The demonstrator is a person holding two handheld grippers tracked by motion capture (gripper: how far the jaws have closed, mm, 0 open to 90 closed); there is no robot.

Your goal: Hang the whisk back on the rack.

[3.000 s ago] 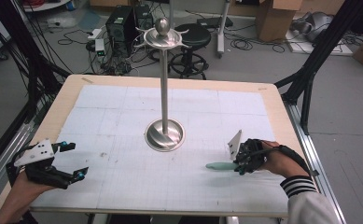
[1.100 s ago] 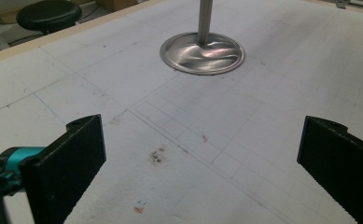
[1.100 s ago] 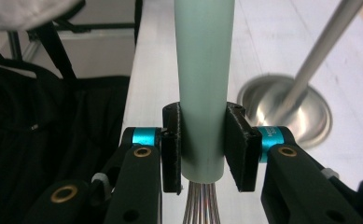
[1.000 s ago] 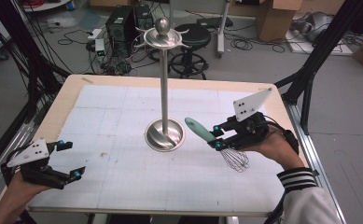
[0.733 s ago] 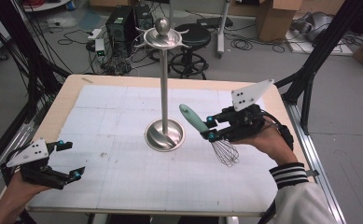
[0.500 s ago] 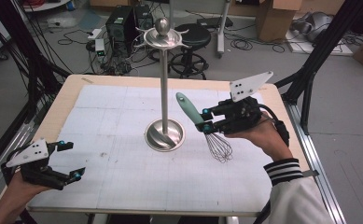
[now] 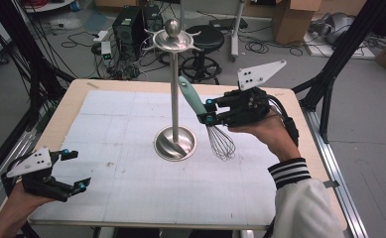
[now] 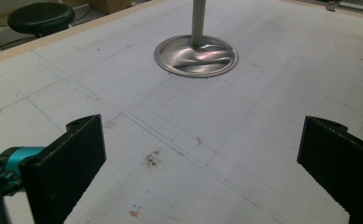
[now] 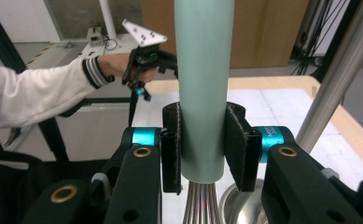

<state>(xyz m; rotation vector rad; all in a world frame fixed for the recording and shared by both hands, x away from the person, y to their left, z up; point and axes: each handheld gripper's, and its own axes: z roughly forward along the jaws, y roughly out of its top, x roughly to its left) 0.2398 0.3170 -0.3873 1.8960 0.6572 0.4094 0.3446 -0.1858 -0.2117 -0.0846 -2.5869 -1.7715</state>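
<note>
A whisk (image 7: pixel 208 121) hangs in the air right of centre in the high view, clamped in the right gripper (image 7: pixel 209 111). Its handle is pale mint green, smooth and round, and tilts up and to the left toward the steel pole; its bright wire loops hang down and spread into a balloon just above the worktop (image 7: pixel 131 173). In the right gripper view the green handle fills the top middle of the frame, with the two black jaws pressed on either side of it and the wires showing just below them.

The left gripper (image 7: pixel 74 171) sits at the lower left of the high view, low over the worktop, jaws spread wide with nothing between them; the left gripper view shows only bare surface in that gap.

A polished steel stand (image 7: pixel 174 99) rises from a round dish base at the centre of the worktop, topped by a ball and short curved hooks. The whisk is just beside its pole; whether they touch I cannot tell.

The worktop is a pale wooden board covered by a white gridded sheet with a few small smudges. Behind it the grey floor carries tangled cables, a black stool (image 7: pixel 213 37), computer boxes and cardboard cartons (image 7: pixel 292 17).
</note>
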